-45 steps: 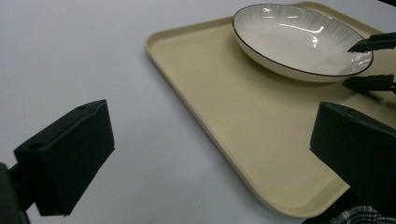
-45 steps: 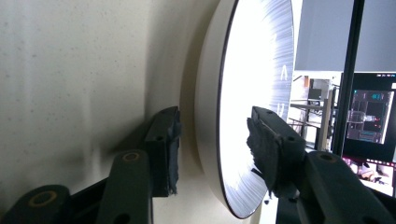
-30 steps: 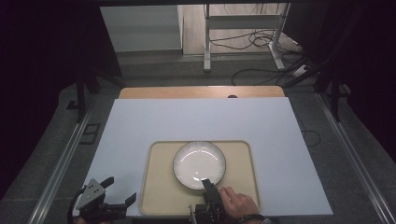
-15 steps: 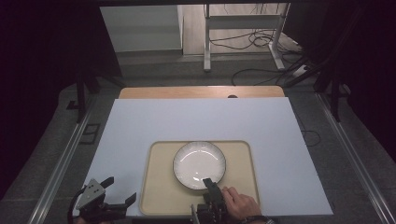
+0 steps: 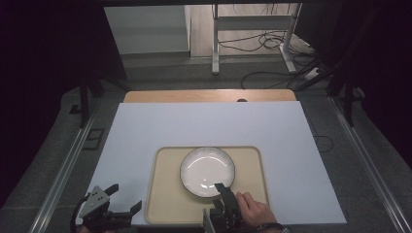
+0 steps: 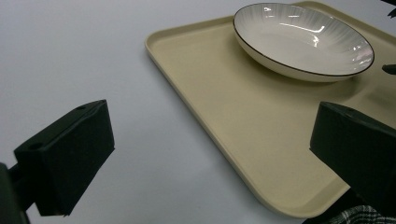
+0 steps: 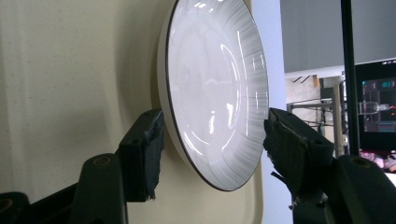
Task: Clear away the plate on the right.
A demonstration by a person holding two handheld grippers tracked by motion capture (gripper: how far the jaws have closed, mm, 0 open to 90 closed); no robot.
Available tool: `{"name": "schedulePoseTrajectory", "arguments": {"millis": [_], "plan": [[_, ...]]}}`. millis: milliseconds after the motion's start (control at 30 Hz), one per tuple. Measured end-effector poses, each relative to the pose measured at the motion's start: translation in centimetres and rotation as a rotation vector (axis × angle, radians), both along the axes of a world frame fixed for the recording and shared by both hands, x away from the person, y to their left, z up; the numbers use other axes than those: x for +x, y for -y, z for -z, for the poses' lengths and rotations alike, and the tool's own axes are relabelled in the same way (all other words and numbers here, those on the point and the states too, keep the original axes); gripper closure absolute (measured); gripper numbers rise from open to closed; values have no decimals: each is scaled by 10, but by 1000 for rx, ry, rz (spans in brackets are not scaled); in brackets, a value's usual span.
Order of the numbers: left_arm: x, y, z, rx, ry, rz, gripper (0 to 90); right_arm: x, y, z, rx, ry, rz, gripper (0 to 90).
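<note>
White glazed plate [image 5: 207, 171], round, shallow, dark line along the rim, fine ribbing on the inner wall. It lies flat on a beige tray [image 5: 165, 204], toward the tray's far half and slightly right of its middle. The tray lies on a white surface [image 5: 145, 131], at its near edge.

Right gripper [image 5: 219, 190]: at the plate's near rim, pointing away from the person. In the right gripper view the plate [image 7: 215, 88] stands between the two black fingers [image 7: 142, 149], one at the underside of the rim, the other over the bowl side. The jaws are about half open and have just been widening; a gap shows on the bowl side, so nothing is clamped. The rim lies straight ahead of this gripper, well inside its span; being round, the plate offers no long axis to align with.

Left gripper [image 5: 121, 206]: near the tray's near-left corner, over the surface, well apart from the plate [image 6: 303, 39]. Jaws wide open, empty. The right hand [image 5: 252, 209] is much the nearer.

Not determinable: whether the lower finger touches the plate's underside. The gripper bodies and forearms are cut off by the high view's lower edge.
</note>
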State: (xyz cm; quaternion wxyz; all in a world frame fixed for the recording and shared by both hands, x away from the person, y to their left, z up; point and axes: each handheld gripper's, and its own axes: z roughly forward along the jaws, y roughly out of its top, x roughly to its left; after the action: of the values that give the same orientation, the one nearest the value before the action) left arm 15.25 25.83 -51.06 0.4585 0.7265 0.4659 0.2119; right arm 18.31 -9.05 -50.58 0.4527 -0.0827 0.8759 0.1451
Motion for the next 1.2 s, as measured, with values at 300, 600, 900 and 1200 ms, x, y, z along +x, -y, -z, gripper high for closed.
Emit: {"name": "schedulePoseTrajectory", "arguments": {"millis": [300,600,900,1200], "plan": [[0,0,0,1,-1,1,0,8,8,-5,55,-45,34,378],[0,0,0,0,-1,2,0,19,17,-8,113,-92,73,369],[0,0,0,0,-1,4,0,26,27,-12,161,-127,112,361],[0,0,0,1,-2,6,0,32,35,-16,199,-151,131,353]]}}
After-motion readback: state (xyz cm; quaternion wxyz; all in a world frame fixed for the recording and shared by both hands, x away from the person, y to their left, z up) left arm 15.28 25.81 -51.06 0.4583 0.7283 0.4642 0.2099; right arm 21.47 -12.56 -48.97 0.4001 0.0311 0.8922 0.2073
